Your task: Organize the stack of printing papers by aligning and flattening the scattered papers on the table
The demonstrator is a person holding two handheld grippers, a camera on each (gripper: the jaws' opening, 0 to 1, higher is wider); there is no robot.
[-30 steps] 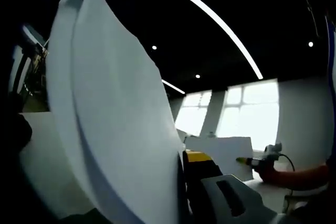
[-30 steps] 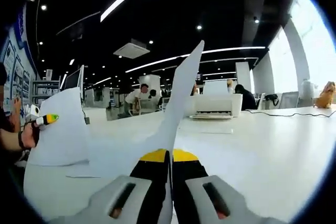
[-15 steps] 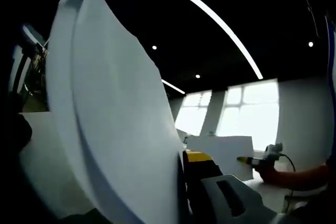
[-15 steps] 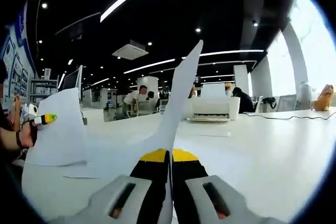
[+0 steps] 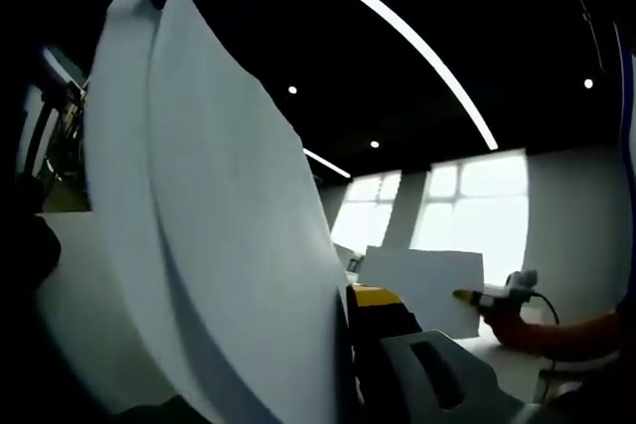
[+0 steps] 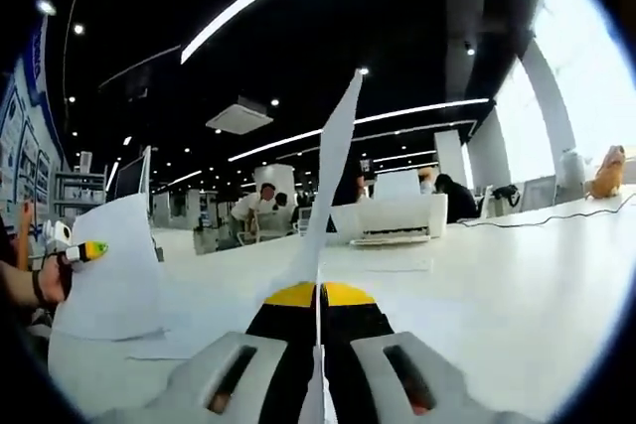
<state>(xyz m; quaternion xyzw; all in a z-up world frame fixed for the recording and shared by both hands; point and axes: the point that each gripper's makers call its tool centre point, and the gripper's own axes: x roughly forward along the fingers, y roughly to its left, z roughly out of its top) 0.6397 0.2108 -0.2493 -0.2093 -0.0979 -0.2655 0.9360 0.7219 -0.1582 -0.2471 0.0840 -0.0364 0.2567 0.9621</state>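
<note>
Both grippers clench the upright white printing papers [image 6: 333, 161] – right gripper [image 6: 319, 297] near, left gripper [image 6: 87, 224] far left – above the white table [image 6: 497, 285].

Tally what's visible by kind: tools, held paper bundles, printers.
Tools: 2, left tool and right tool
Held paper bundles: 2, left papers and right papers
Printers: 1, printer on the table
Total: 5

White printing papers [image 5: 219, 245] stand upright, bowed, rising from 6 toward 11 o'clock in the left gripper view. In the right gripper view one sheet [image 6: 333, 176] stands edge-on at 12 o'clock above the white table [image 6: 497, 285].
</note>
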